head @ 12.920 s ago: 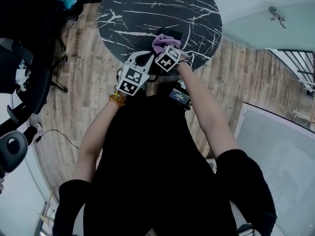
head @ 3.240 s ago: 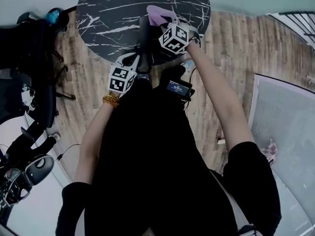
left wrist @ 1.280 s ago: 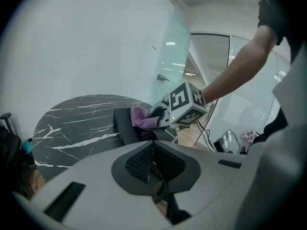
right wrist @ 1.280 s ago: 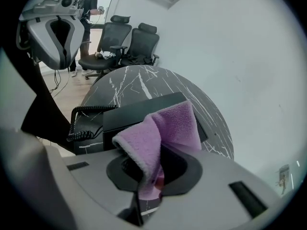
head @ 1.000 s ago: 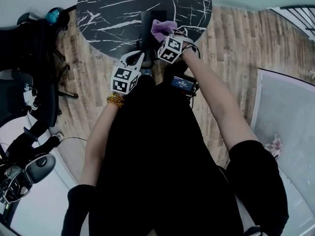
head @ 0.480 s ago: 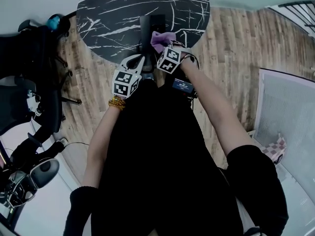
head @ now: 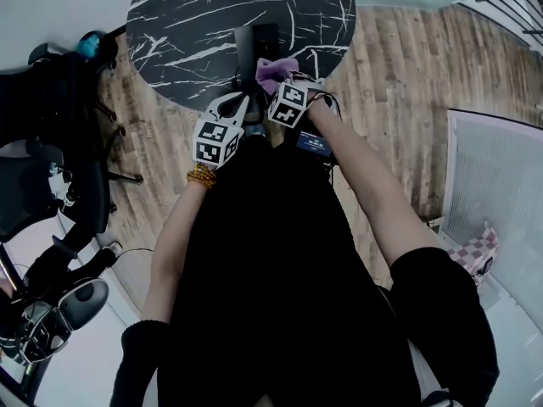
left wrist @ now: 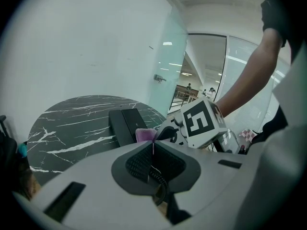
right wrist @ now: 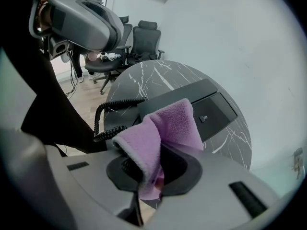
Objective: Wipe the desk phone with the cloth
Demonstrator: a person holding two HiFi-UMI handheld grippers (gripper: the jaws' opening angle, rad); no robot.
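Note:
The black desk phone (head: 254,41) lies near the front edge of a round marble table (head: 187,15). My right gripper (head: 276,81) is shut on a purple cloth (head: 276,68), which hangs over the phone's near end. From the right gripper view the cloth (right wrist: 163,128) folds up out of the jaws (right wrist: 160,176) in front of the phone (right wrist: 211,104). The coiled cord (right wrist: 103,123) loops to the left. My left gripper (head: 243,100) sits just left of the right one, jaws shut (left wrist: 152,150), with a stretch of coiled cord (left wrist: 157,176) in the hollow between them.
Black office chairs (head: 51,142) stand left of the table on the wood floor (head: 399,75). A small device with a lit screen (head: 312,145) hangs at the person's chest, just under the right gripper. A glass partition (left wrist: 168,61) rises behind the table.
Over the last second my right gripper has drawn the cloth back along the phone toward the table's near edge. The left gripper has stayed close beside it.

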